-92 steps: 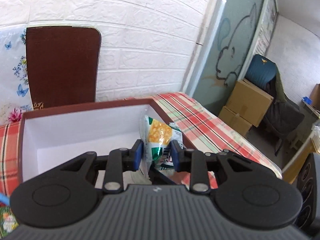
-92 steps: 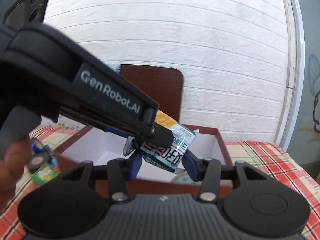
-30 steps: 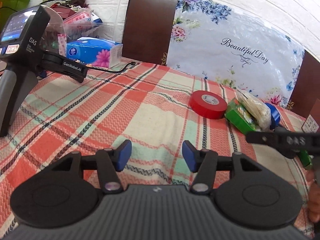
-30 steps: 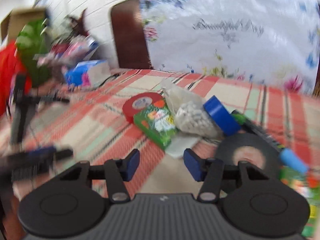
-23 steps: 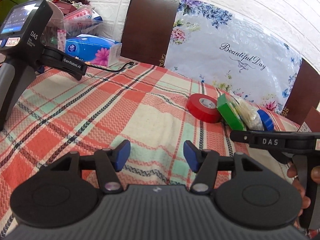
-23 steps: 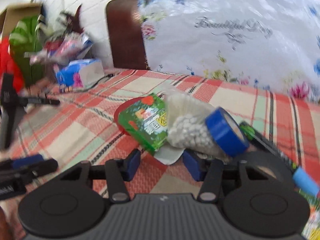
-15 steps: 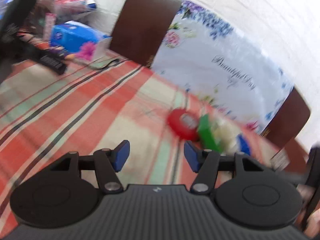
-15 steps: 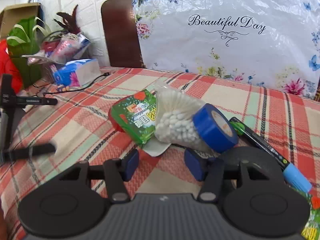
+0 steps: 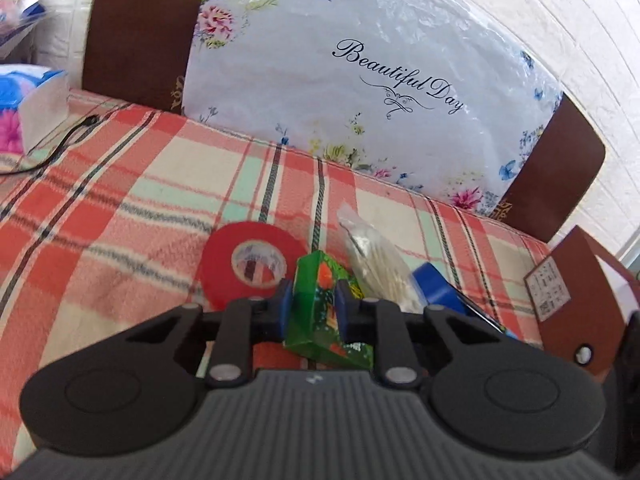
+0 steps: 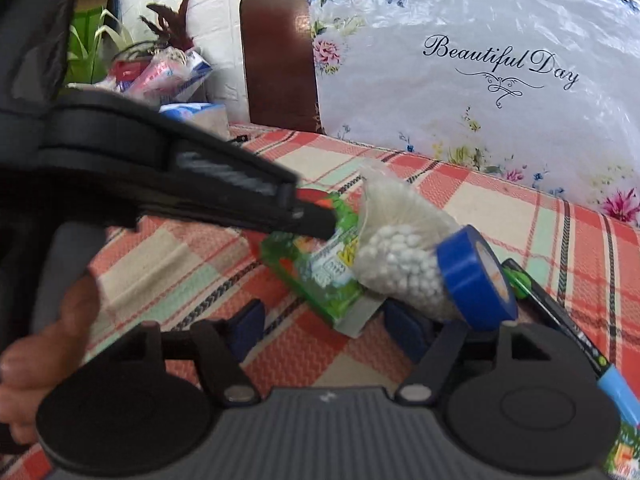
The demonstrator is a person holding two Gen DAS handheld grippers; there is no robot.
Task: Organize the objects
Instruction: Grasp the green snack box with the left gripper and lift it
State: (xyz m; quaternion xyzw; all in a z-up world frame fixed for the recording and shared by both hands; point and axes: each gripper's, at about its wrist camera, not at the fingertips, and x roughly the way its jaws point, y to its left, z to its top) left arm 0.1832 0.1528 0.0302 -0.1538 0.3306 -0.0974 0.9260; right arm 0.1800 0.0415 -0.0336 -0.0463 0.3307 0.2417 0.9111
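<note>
My left gripper (image 9: 310, 307) is shut on a green box (image 9: 320, 312), its blue pads on both sides of it. The box also shows in the right wrist view (image 10: 320, 268), tilted up off the plaid tablecloth (image 9: 100, 208), with the left gripper's finger above it. Beside it lie a red tape roll (image 9: 250, 264), a clear bag of white beads (image 10: 400, 256), a blue tape roll (image 10: 476, 276) and a marker pen (image 10: 560, 316). My right gripper (image 10: 326, 328) is open and empty, low in front of the box.
A brown storage box (image 9: 576, 300) stands at the right. A floral cushion (image 9: 360, 80) leans on brown chair backs behind the table. A tissue box (image 9: 28, 108) and a black cable (image 9: 60, 144) lie at the far left. Plants and packets (image 10: 152, 68) stand beyond.
My left gripper has swung right to the pile and closed on the green box, which has tilted up. My right gripper has stayed open near the pile.
</note>
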